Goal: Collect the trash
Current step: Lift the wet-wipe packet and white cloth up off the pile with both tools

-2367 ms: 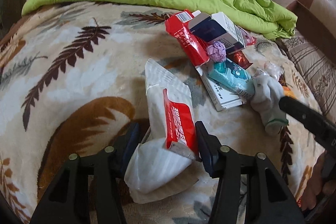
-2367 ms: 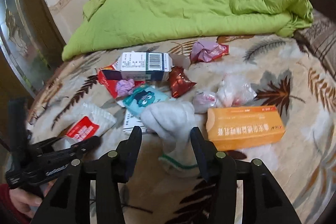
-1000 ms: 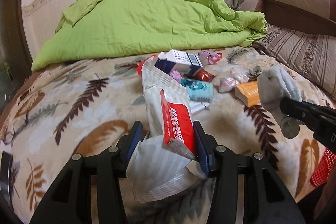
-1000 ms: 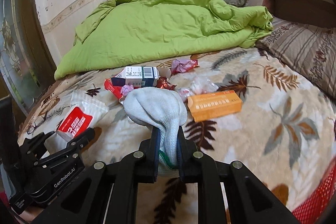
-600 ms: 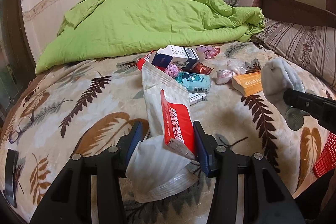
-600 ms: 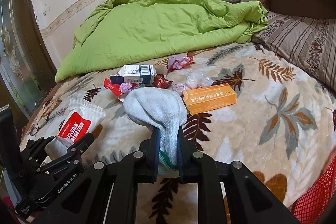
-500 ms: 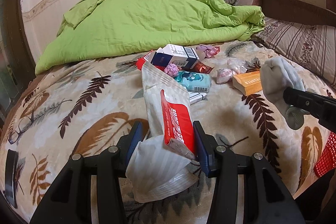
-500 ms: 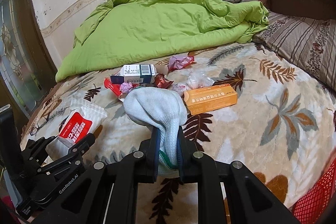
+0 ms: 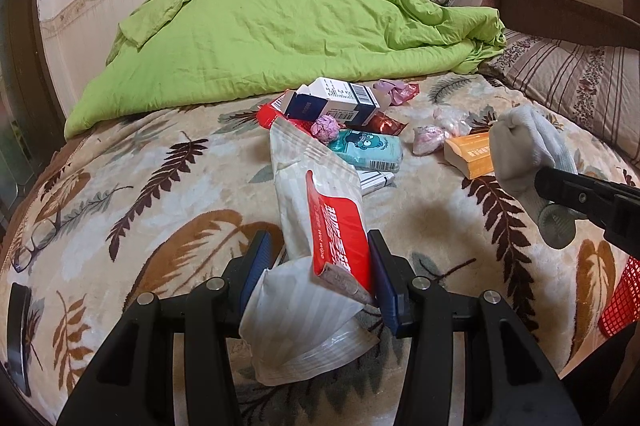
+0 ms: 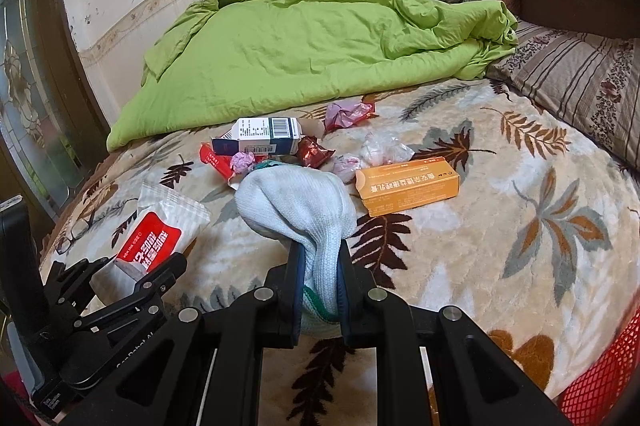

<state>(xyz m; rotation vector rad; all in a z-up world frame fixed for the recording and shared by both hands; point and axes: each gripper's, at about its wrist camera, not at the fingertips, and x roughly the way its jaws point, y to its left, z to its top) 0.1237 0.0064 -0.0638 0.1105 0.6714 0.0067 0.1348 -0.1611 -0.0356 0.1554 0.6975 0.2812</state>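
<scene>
The left gripper is clamping a crinkled white plastic wrapper with a red label, its blue-padded fingers pressing both sides while the wrapper's loose end is sagging below them. The right gripper is squeezing the cuff of a pale grey knitted sock, jaws nearly together on the cloth, and the toe is bulging forward above the leaf-patterned beige blanket.

Both held pieces are hanging above the blanket, well apart from each other. The remaining trash is lying in a cluster further in: a white-and-navy carton with a barcode, a rectangular orange cardboard box just right of the sock's toe, a crumpled pink foil wrapper and a teal cartoon-printed packet.

Open blanket is stretching to the right and near side of the cluster. A rumpled lime-green duvet is bounding the far side, and a red mesh basket is showing at the lower right edge.
</scene>
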